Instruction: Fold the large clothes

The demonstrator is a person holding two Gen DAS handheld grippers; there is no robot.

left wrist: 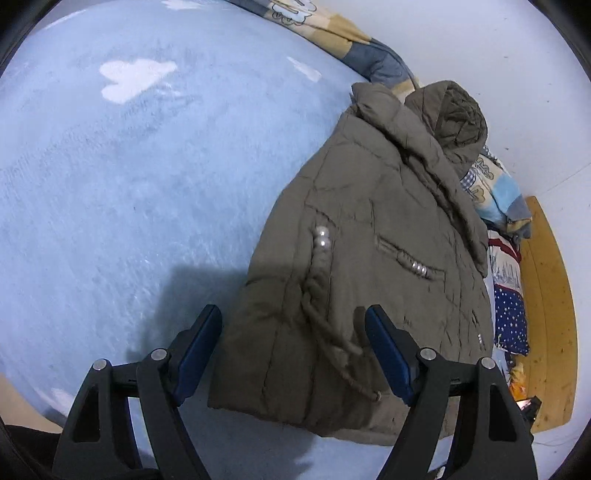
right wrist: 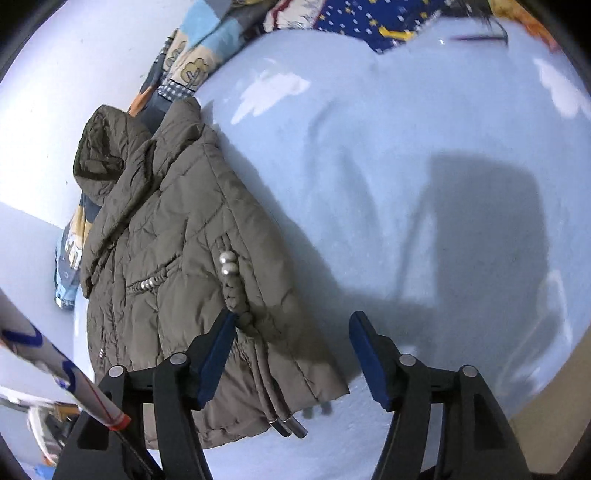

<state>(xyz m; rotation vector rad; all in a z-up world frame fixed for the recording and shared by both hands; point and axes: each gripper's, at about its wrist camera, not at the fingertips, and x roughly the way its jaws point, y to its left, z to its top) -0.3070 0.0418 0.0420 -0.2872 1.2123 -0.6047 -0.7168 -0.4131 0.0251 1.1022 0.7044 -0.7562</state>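
Note:
An olive-brown padded hooded coat (left wrist: 369,236) lies folded lengthwise on a light blue bed cover (left wrist: 129,177), hood toward the wall. It carries a braided cord with pearl beads (left wrist: 321,236). My left gripper (left wrist: 293,314) hangs open over the coat's near hem, and its blue pads touch no cloth. In the right wrist view the same coat (right wrist: 166,251) lies at the left, its cord ends (right wrist: 291,428) on the cover. My right gripper (right wrist: 293,321) stands open above the coat's hem corner, the left pad over the cloth and the right pad over the bare blue cover (right wrist: 406,147).
Patterned bedding (left wrist: 495,192) and a dark blue starred cloth (left wrist: 509,317) are bunched along the white wall behind the coat. A wooden bed frame (left wrist: 550,295) shows at the right. The same starred cloth (right wrist: 354,22) lies at the top of the right view.

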